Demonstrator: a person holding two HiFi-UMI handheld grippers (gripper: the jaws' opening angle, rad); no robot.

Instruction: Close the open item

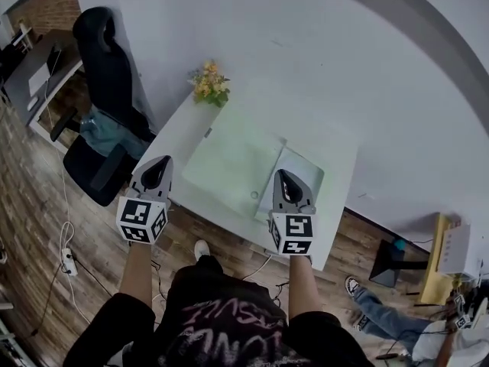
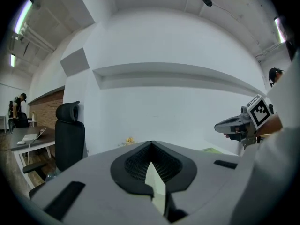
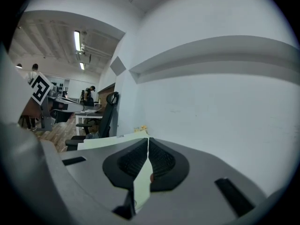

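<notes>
A pale green flat item lies open on the white table, with a lighter second panel spread to its right. Both grippers hover over the table's near edge, apart from the item. My left gripper is at the table's front left corner, jaws shut with nothing between them. My right gripper hangs above the lighter panel, also shut and empty. A strip of the green item shows past the right jaws.
A small bunch of yellow flowers stands at the table's far corner against the white wall. A black office chair is left of the table. A power strip lies on the wooden floor. Another person's legs are at the lower right.
</notes>
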